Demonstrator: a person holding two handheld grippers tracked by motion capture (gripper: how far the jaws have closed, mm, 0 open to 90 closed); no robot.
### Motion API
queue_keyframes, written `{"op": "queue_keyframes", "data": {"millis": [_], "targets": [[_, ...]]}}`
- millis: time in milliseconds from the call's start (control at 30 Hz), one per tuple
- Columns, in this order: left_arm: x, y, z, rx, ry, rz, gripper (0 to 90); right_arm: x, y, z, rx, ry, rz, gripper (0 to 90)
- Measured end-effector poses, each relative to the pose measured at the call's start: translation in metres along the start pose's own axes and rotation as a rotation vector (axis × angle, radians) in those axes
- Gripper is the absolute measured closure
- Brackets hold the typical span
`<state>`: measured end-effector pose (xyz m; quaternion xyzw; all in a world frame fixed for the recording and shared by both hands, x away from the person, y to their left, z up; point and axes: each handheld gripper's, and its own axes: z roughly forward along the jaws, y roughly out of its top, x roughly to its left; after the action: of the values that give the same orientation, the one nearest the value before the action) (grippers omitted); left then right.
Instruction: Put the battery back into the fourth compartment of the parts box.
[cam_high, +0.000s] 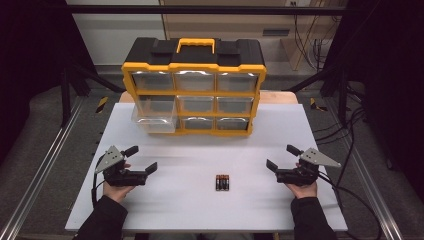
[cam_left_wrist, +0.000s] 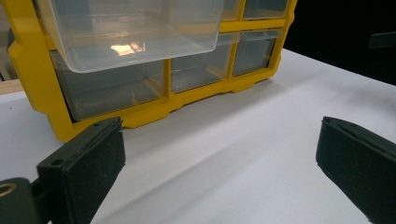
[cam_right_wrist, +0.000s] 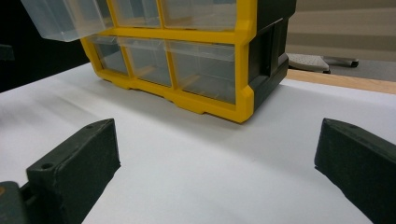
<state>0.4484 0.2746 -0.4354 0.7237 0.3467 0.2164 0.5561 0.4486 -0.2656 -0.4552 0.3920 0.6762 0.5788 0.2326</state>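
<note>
High view, read left to right with the batteries (cam_high: 222, 182) as my reference. My left gripper (cam_high: 141, 158) sits well to their left, low over the white table (cam_high: 200, 210), jaws spread wide with nothing between them. In the left gripper view those jaws stand far apart over bare table, facing the lower rows of the yellow organizer (cam_left_wrist: 140, 112).

That organizer (cam_high: 194, 92) stands well beyond the batteries, at the table's far edge, black top and yellow handle upward. Its middle-row left drawer (cam_high: 155, 116) is pulled out toward me; the left gripper view shows this clear drawer (cam_left_wrist: 130, 35) overhanging the row beneath it. I cannot tell from any view whether it holds anything.

The batteries lie side by side, touching, on the table between my two grippers, nearer my edge than the organizer.

My right gripper (cam_high: 283, 157) rests well to their right, jaws likewise wide apart and holding nothing. The right gripper view confirms this, looking toward the organizer's right corner.
</note>
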Motion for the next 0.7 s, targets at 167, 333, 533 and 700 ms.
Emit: {"op": "queue_keyframes", "data": {"millis": [167,333,533,700], "targets": [[-0.002,0.000,0.001,0.002,0.000,-0.005,0.9,0.000,0.000,-0.001,0.000,-0.001,0.001,0.4],[-0.006,0.001,0.002,-0.003,-0.009,-0.004,0.8,0.001,0.000,-0.001,-0.001,0.002,0.000,0.4],[-0.012,0.003,0.005,-0.003,-0.023,-0.004,0.8,0.000,0.000,-0.001,0.005,0.002,-0.005,0.4],[-0.017,0.005,0.008,-0.002,-0.025,-0.005,0.8,0.000,0.000,0.000,0.007,0.005,-0.007,0.4]]}}
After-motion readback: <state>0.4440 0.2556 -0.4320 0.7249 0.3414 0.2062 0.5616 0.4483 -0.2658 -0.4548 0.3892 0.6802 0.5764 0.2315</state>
